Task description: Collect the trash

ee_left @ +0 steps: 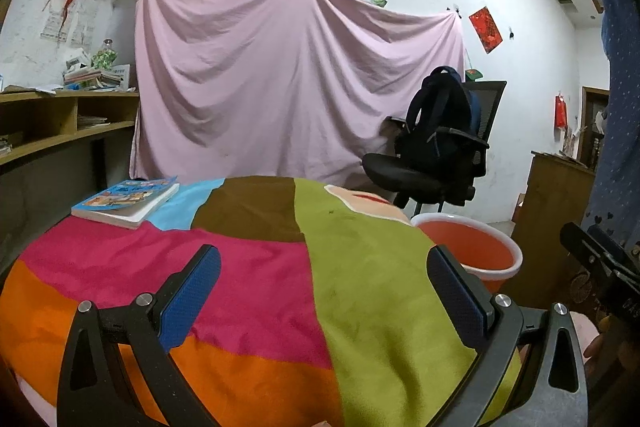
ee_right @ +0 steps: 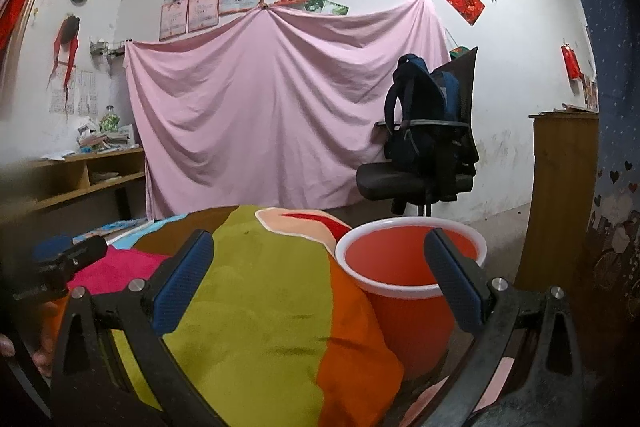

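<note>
The cloth on the bench is patched in orange, magenta, olive green, brown and sky blue. The bucket is orange with a white rim. A pink sheet hangs behind. Both claws have blue dimpled pads on black frames.

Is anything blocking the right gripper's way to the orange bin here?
Nothing visible does. The right gripper is open and empty above the blanket-covered table, and the orange bin stands just past the table's edge, mouth open, with no trash in view.
</note>
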Demonstrator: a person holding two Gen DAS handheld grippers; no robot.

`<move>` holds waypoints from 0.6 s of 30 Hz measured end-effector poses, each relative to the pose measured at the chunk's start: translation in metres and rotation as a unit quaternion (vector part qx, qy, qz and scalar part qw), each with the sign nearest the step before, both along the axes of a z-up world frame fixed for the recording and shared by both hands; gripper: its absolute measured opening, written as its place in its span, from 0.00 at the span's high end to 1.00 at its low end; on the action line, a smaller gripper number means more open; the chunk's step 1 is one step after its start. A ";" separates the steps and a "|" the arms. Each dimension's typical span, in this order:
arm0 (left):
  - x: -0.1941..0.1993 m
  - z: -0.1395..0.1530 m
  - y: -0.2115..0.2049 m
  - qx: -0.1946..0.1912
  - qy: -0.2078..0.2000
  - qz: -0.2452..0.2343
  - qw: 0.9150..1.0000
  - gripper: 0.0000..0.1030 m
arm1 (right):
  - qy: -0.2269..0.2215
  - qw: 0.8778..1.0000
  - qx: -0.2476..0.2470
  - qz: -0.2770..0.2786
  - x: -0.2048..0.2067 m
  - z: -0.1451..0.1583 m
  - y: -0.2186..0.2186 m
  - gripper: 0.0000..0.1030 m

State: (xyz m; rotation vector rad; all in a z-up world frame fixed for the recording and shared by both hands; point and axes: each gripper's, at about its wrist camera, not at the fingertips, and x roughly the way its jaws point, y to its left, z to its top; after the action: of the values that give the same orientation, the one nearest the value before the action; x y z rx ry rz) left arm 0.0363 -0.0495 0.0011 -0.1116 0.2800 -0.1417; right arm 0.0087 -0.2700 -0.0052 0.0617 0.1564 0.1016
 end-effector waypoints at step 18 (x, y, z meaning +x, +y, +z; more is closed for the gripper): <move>-0.003 -0.004 0.002 -0.005 0.000 0.009 1.000 0.02 | 0.014 1.000 -0.001 0.007 0.007 -0.007 0.007 0.00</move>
State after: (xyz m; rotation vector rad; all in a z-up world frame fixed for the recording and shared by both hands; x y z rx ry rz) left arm 0.0331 -0.0475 -0.0028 -0.1250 0.2778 -0.1250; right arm 0.0159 -0.2635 -0.0119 0.0591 0.1851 0.1142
